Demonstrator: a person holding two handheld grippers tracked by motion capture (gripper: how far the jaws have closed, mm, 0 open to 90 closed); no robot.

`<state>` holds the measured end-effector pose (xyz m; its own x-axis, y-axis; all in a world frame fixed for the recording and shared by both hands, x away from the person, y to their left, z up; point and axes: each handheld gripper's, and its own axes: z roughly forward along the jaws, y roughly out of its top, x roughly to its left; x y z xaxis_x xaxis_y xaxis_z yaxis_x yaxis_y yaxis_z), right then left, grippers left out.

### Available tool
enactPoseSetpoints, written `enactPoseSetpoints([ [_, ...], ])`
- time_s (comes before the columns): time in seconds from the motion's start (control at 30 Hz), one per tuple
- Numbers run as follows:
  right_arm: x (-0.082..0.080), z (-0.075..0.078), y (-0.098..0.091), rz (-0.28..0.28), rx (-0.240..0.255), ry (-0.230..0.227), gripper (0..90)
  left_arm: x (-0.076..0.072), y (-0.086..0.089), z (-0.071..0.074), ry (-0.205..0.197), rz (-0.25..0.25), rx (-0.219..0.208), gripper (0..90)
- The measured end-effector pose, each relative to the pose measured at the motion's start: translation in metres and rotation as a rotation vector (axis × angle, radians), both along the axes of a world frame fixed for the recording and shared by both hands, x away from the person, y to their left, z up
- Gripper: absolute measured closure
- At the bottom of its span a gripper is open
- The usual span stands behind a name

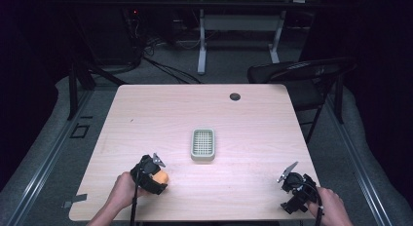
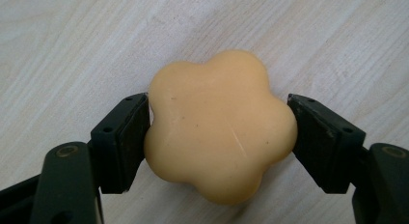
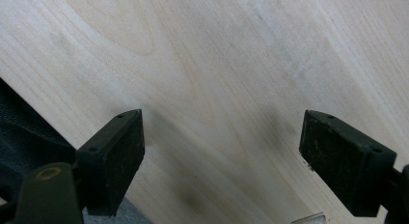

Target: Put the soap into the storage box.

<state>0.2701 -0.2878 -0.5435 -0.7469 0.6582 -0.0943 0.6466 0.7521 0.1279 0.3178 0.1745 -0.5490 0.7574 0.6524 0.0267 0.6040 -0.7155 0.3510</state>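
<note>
A pale orange, flower-shaped piece [image 2: 219, 127] lies on the light wooden table [image 1: 243, 119] near its front left. My left gripper [image 1: 160, 179] points down at it, and both black pads [image 2: 130, 132] press against its opposite sides. In the high view the orange piece [image 1: 162, 177] peeks out from under the gripper's black body. My right gripper [image 3: 222, 142] hovers over bare wood by the table's front right corner, jaws wide apart with nothing between them. It also appears in the high view, right gripper [image 1: 292, 184], held by a hand.
A small grey-green basket tray [image 1: 203, 158] sits at the table's middle, and nothing shows inside it. A dark cable grommet [image 1: 235, 96] is near the far edge. A black chair [image 1: 302, 75] stands behind the far right corner.
</note>
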Motion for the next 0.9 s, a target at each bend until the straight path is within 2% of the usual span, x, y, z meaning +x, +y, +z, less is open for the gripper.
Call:
enactPoseSetpoints([
  [0.1,0.000,-0.001,0.000,-0.003,0.010,0.000,15.7,0.000,0.001,0.001,-0.004,0.000,-0.006,26.4],
  [0.17,0.000,0.000,-0.001,-0.002,-0.003,0.002,15.7,0.000,0.002,0.002,-0.003,0.005,-0.025,26.5],
  [0.3,-0.001,-0.001,-0.001,-0.011,0.010,-0.005,15.7,-0.001,0.002,0.004,-0.010,0.002,-0.027,26.8],
  [0.6,-0.001,0.000,-0.001,-0.011,0.006,-0.007,15.7,-0.003,0.003,0.009,-0.016,-0.007,-0.026,26.9],
  [0.7,-0.001,-0.001,-0.002,-0.019,0.024,-0.009,15.7,-0.003,0.004,0.012,-0.017,-0.010,-0.028,26.9],
  [0.9,-0.001,0.000,-0.002,-0.016,0.017,-0.010,15.7,-0.005,0.004,0.015,-0.023,-0.013,-0.022,27.0],
])
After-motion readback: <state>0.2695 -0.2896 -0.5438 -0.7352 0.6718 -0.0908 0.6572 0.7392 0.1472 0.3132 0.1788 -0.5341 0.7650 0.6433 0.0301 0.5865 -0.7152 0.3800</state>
